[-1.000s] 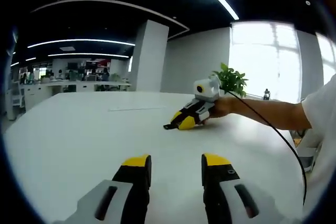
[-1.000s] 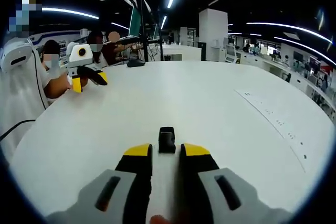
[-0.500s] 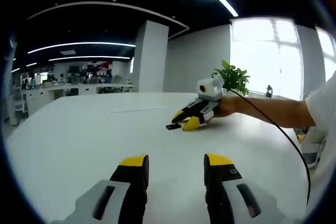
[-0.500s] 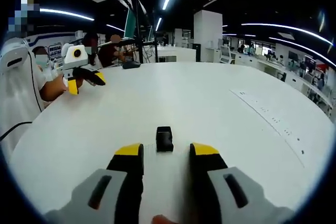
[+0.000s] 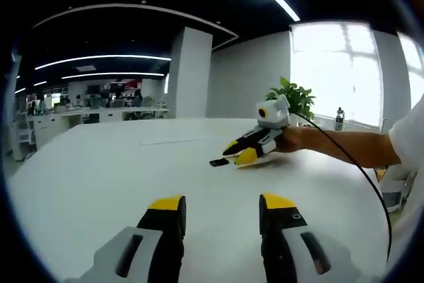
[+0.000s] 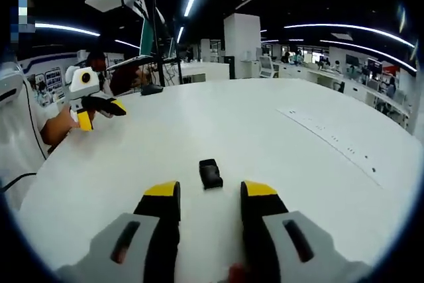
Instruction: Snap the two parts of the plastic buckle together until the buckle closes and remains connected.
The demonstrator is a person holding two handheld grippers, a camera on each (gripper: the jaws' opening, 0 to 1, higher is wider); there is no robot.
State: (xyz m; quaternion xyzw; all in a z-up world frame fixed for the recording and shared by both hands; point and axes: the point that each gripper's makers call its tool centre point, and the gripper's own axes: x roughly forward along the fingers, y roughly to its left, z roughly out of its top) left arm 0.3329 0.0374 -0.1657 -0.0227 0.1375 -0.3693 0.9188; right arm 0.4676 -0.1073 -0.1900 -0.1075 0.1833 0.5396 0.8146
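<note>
White tabletop [image 6: 278, 137] spreads wide and bare around my work, its rounded far edge well beyond the buckle, so I have open room on every side. A faint printed strip [image 6: 331, 140] lies on the surface off to one side in the right gripper view, well apart from everything else.

My right gripper [image 6: 209, 191] has its yellow-tipped jaws spread, holding nothing. The black buckle [image 6: 211, 173] lies flat on the table just ahead of them, in line with the gap and apart from both tips. I cannot tell from here whether its two parts are latched. In the left gripper view the buckle [image 5: 219, 162] is a small dark piece just in front of that gripper's tips.

My left gripper [image 5: 222, 205] is also spread and empty, held above bare table well away from the buckle. In the right gripper view it hangs off near the table's edge [image 6: 98, 111], gripped by my hand [image 6: 59, 124], clear of the surface.

Beyond the table: an open office with ceiling light strips, a white pillar [image 5: 189, 71], bright windows [image 5: 331, 74], a potted plant [image 5: 295, 97] and distant desks.
</note>
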